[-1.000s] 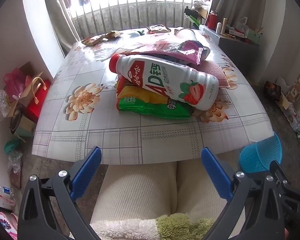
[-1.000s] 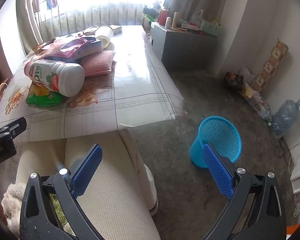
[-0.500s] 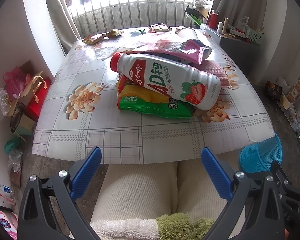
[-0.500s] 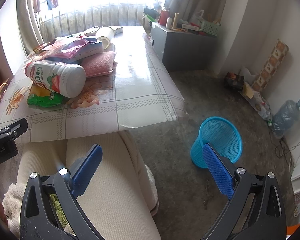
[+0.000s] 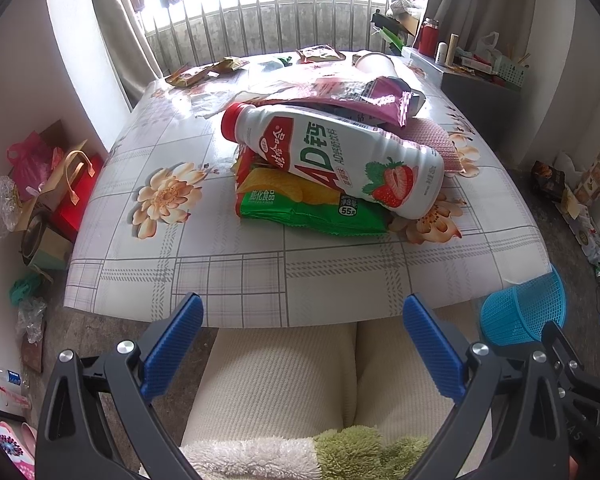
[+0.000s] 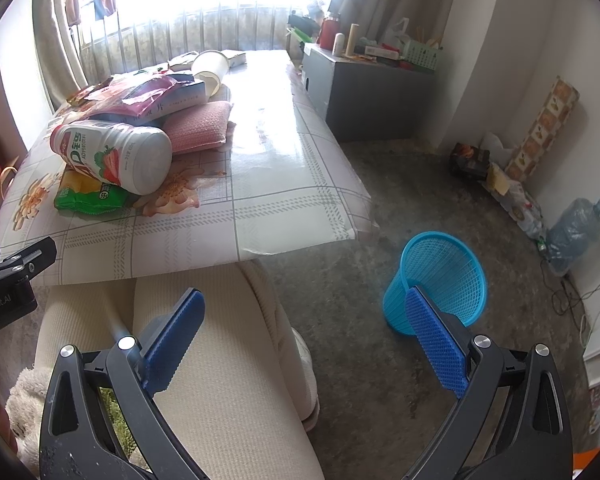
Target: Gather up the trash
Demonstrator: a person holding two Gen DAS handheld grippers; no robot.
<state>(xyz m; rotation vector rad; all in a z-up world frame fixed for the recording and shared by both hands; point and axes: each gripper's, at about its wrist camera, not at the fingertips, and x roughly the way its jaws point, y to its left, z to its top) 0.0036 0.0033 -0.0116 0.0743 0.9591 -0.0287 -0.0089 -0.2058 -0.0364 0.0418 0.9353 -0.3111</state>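
Moved since a second ago: left gripper (image 5: 302, 344) has crept a little toward the table, so the trash pile sits slightly nearer in its view; right gripper (image 6: 306, 336) has barely shifted.
Left gripper jaws: spread wide, blue pads (image 5: 172, 348) well apart, holding nothing; they hang above the person's lap (image 5: 300, 380), just short of the table's near edge.
Right gripper jaws: equally wide open and empty, hovering over the person's right thigh and the bare floor (image 6: 380, 208) beside it.
Table (image 5: 180, 272): covered in a checked cloth with flower prints, its near edge over the person's knees.
Milk drink bottle (image 5: 332, 160): white, red cap, strawberry label, lying on its side on top of the pile, cap pointing to the far left.
Green chip bag (image 5: 300, 208): flat on the cloth under the bottle, nearest the left gripper.
Purple wrapper (image 5: 356, 94): crumpled, draped over the back of the pile, touching the bottle.
Pink sponge cloth (image 6: 198, 126): just beside the bottle's base, on the right side of the heap.
Paper cup (image 6: 210, 68): tipped on its side behind the pile.
Far wrappers (image 5: 204, 72): scattered near the window end of the table, well apart from the heap.
Blue mesh bin (image 6: 440, 280): upright on the floor off the table's right corner, partly behind the right gripper's outer finger; I see nothing inside it.
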